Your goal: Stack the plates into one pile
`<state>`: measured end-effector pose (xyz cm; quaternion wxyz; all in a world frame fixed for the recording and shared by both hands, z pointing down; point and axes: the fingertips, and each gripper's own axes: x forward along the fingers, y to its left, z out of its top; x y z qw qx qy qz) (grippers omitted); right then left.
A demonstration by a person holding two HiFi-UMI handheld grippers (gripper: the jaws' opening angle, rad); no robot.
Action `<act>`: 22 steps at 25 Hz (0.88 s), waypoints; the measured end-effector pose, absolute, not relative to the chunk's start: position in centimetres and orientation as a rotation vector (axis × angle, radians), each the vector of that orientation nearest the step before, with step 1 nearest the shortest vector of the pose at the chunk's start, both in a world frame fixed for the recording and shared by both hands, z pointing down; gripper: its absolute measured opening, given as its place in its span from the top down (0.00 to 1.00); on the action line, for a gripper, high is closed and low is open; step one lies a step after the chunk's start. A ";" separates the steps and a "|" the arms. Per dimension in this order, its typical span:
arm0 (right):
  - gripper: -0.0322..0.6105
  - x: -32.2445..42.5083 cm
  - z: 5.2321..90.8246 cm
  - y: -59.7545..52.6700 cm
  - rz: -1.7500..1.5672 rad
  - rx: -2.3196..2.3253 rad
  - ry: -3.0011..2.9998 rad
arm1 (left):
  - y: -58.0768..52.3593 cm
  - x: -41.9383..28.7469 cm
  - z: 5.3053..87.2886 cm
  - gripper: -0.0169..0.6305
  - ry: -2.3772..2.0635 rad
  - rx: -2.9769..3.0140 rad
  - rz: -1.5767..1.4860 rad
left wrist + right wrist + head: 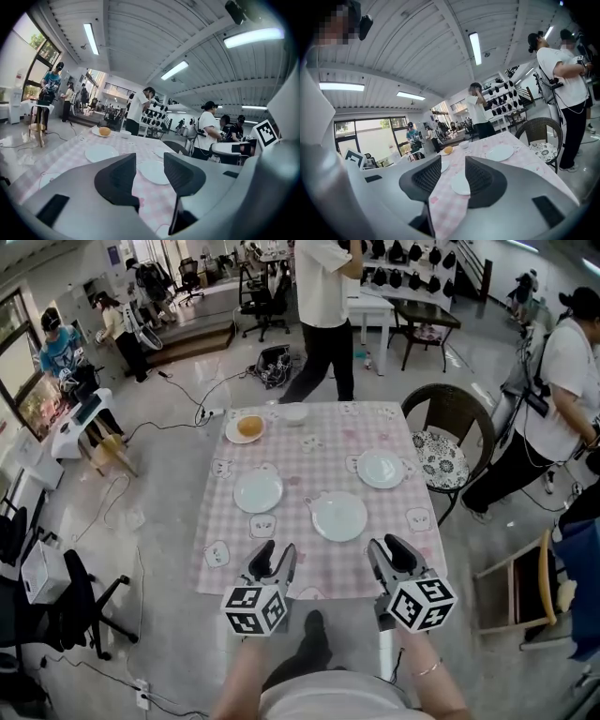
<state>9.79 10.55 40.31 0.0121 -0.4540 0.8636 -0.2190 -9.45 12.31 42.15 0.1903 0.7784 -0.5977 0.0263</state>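
Three empty plates lay apart on the checked counter [298,471], none yet on another, so the pile had not been started. The left plate [258,490] sat just ahead of the left tool [274,557]. That tool hung over the counter's near edge with its jaws spread and nothing between them. It pointed slightly downward across the cloth, probably lined up for a first pick.

The middle plate [339,516] lay nearest the person, between the two tools' lines of reach, which likely made it a handy base for the stack. The right tool [391,552] matched its partner: jaws apart, empty, held low at the near edge and aimed slightly downward across the cloth. The right plate [381,468] rested farther back, near the wicker chair [450,442].

At the far edge, a plate carrying a bun [249,427] and a small bowl [294,412] stood well apart from the others. Both forearms were tucked close to the body.
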 end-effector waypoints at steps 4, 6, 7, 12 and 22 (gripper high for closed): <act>0.72 8.1 40.9 6.0 -0.699 -1.462 2.677 | 7.6 -12.0 43.2 0.68 -1.667 2.164 0.087; 0.72 7.4 41.2 3.7 -0.710 -1.481 2.664 | 5.4 -13.0 43.7 0.68 -1.660 2.160 0.102; 0.72 7.1 41.3 2.6 -0.715 -1.488 2.660 | 4.4 -13.4 44.0 0.68 -1.658 2.157 0.111; 0.72 4.9 41.6 -1.1 -0.732 -1.510 2.659 | 1.0 -15.4 44.9 0.68 -1.635 2.150 0.142; 0.72 5.4 44.7 -4.8 -0.794 -1.668 2.583 | -3.9 -15.1 46.9 0.68 -1.503 2.210 0.189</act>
